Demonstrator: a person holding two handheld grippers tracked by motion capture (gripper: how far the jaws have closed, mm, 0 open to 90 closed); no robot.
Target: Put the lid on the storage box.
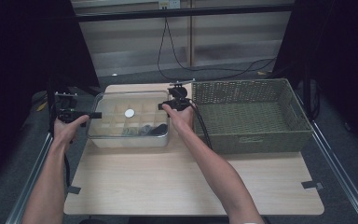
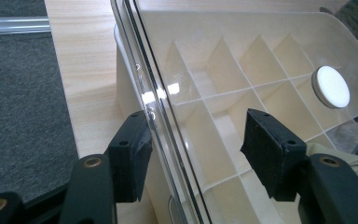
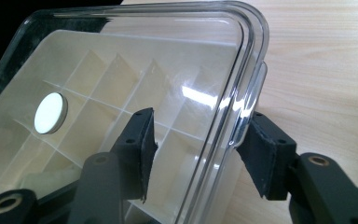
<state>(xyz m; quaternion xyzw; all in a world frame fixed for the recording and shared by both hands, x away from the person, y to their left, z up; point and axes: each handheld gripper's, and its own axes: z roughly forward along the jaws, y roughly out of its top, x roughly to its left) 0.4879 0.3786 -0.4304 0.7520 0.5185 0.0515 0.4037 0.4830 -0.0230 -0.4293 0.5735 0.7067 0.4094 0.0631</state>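
Note:
A cream box (image 1: 129,137) with divided compartments sits at the back left of the wooden table, under a clear lid (image 1: 121,105) that carries a white round disc (image 1: 129,113). My left gripper (image 1: 93,115) is at the box's left side. Its jaws straddle the lid's rim (image 2: 142,93) with a wide gap, open (image 2: 196,154). My right gripper (image 1: 162,106) is at the box's right side, its jaws (image 3: 198,154) either side of the lid's curved edge (image 3: 242,93), open and not clamped. The disc (image 2: 331,86) (image 3: 50,112) shows through both gripper views.
A green woven basket (image 1: 251,140) stands just right of the box, close to the right hand. Dark and pale items lie in the box's front compartments (image 1: 144,130). The wooden table (image 1: 191,182) stretches toward the person. A black cable hangs on the back wall.

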